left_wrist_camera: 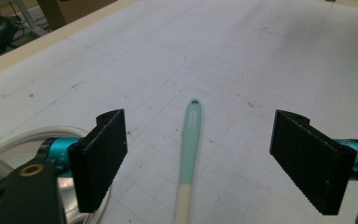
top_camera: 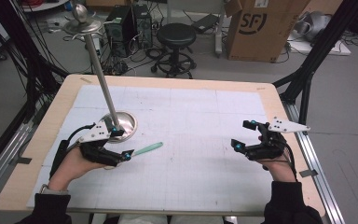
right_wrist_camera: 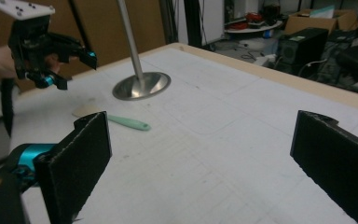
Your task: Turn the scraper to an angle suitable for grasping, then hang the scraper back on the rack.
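Both tongs, left tongs (top_camera: 120,143) over the mint spatula (top_camera: 148,149) and right tongs (top_camera: 243,135), gape apart, clamping nothing.

- Black sleeves (top_camera: 286,198) are worn on both forearms, and a pale band is seen at the left wrist (top_camera: 51,189).
- The left claw (top_camera: 120,142) and the right claw (top_camera: 242,135) are built of black parts with teal joints.
- A grey three-cornered plate (top_camera: 286,125), dotted with small screws, is carried on top of each.
- The flat black pads (left_wrist_camera: 103,151) are finely ribbed.
- A black cable (top_camera: 63,147) is trailed from each claw.
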Tool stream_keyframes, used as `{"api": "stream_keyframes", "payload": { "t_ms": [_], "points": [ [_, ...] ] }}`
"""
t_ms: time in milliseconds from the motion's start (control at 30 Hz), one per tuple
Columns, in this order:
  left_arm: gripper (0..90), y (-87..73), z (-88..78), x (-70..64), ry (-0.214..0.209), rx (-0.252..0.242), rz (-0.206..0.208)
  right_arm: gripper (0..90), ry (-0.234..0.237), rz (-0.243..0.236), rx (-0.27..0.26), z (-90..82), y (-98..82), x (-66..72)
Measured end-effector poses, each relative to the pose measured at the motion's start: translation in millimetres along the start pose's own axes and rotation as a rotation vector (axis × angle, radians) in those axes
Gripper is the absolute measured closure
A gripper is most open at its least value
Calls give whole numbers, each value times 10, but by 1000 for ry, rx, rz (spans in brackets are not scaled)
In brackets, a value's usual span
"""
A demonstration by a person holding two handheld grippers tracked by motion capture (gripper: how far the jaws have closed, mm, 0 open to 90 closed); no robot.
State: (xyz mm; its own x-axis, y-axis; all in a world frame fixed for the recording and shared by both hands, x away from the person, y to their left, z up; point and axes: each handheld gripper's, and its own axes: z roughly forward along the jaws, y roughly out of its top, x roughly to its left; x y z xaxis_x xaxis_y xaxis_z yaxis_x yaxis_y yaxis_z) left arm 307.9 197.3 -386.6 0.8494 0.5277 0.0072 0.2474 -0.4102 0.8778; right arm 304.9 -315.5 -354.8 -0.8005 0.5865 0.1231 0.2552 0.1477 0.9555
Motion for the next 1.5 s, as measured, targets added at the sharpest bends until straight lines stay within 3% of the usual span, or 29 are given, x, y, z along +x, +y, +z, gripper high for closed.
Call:
{"api": "stream_keyframes", "payload": {
  "t_ms": [167,300,400,667,800,1200,1333,1400,1500],
  "points": [
    [216,-38,136,5,-32,71,-12,40,5,-69,-2,-92,156,130],
    [221,-72,187,27,-35,100,15,40,19,-94,-2,-136,198,169],
    [252,-93,227,66,-66,132,24,40,10,-93,7,-155,178,160],
    [244,-49,319,194,-88,252,26,31,-3,-83,18,-190,141,169],
    [244,-63,362,216,-156,259,39,31,3,-92,29,-182,134,190],
    [298,-160,487,237,-107,437,61,29,21,-100,35,-193,130,207],
    [421,-157,497,205,-84,465,94,29,21,-107,27,-168,136,203],
    [488,-148,496,206,-94,479,80,29,27,-109,31,-151,134,202],
    [576,-122,499,199,-104,506,97,30,34,-108,36,-133,133,205]
  ]
}}
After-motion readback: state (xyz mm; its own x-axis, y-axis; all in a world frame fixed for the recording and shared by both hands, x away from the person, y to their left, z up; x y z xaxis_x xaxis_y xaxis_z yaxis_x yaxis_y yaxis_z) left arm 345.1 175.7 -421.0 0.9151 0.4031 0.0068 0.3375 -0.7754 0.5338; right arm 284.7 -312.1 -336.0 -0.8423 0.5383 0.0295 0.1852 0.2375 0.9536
